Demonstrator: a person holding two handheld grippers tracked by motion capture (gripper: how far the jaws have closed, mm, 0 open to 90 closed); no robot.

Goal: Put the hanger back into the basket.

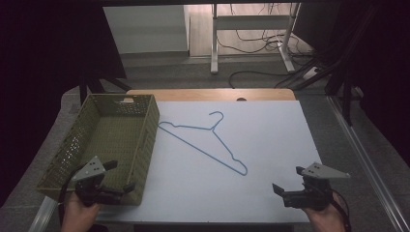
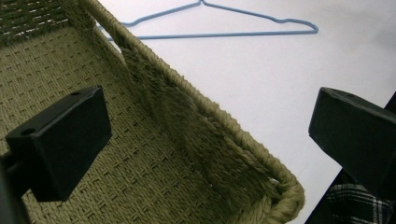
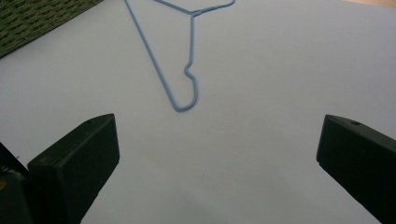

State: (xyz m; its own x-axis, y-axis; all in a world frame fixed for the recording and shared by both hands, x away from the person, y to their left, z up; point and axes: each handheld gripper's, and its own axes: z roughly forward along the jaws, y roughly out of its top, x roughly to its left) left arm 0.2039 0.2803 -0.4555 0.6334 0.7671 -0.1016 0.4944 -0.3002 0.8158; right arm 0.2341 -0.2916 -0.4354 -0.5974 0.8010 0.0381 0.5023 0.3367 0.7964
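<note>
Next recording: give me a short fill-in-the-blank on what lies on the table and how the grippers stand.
1. The hanger on the white table is coloured ____.
2. The woven basket holds ____.
3. Both the left gripper and the right gripper have their jaws ____.
4. The basket's near corner sits between the jaws of the ____ gripper.

Missing words: blue; nothing; open; left

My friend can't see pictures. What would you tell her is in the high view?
A thin blue wire hanger lies flat on a white table, beside an empty green woven basket at the left. Near the bottom, a person's hands hold the left gripper and right gripper, both open.
</note>
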